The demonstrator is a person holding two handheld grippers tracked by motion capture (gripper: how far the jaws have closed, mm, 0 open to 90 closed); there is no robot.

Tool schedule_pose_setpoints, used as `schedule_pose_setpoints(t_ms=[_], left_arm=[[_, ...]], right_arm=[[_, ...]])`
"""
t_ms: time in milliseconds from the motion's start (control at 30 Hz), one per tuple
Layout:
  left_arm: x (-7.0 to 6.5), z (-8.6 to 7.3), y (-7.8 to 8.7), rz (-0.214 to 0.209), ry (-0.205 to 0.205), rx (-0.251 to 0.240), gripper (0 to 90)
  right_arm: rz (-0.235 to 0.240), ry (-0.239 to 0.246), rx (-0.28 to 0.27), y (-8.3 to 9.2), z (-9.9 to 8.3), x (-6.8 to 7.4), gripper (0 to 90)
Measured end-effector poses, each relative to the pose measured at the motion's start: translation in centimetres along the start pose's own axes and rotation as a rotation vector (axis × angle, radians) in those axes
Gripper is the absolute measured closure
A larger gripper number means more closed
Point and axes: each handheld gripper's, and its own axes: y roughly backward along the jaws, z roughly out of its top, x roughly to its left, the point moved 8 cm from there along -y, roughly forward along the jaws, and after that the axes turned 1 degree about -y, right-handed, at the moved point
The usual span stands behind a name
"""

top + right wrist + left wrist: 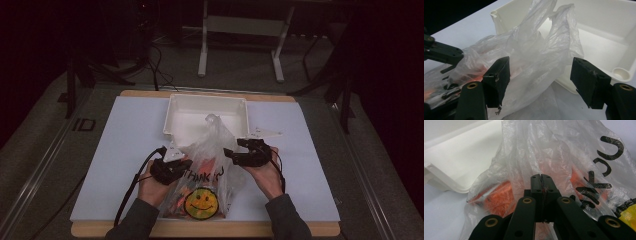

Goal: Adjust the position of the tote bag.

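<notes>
Two claws work on one clear plastic bag (210, 165) that lies on the white sheet (125, 145) covering the desk (210, 229), close to the person's edge. From the high view, the bag carries black lettering and a yellow smiley face (201, 202), with orange contents showing through the film; its gathered top rises toward the white tray (175, 107) that sits just behind it. The left claw (184, 165) presses against the bag's left side, and the right claw (231, 154) hangs at the bag's right side, each carried by a hand with a dark sleeve coming in from the bottom edge.

Next, the left gripper view: the left claw (541, 177) is clenched, its two black jaws meeting with a thin fold of the plastic bag (554, 152) pinched between them. Orange contents (499, 197) glow through the crinkled film just beyond, black letters run down the bag's right side, and a corner of the white tray (454, 165) lies to the left.

Last, the right gripper view: the right claw (540, 78) stands released, jaws spread wide apart. Loose film of the plastic bag (534, 57) lies between them, but the pads do not press on it. The white tray (599, 30) sits behind, and part of the left claw (456, 57) reaches into the bag from the left.
</notes>
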Motion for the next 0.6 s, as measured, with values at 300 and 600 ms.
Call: schedule_pose_setpoints(t_ms=[300, 600], left_arm=[[0.3, -0.8, 0.9, 0.019, 0.015, -0.013, 89.5], [0.8, -2.3, 1.9, 0.030, 0.061, -0.023, 89.6]], right_arm=[[0.047, -0.047, 0.073, -0.9, -1.2, -0.3, 51.2], [0.048, -0.006, 0.095, 0.0, -2.2, -0.5, 76.9]])
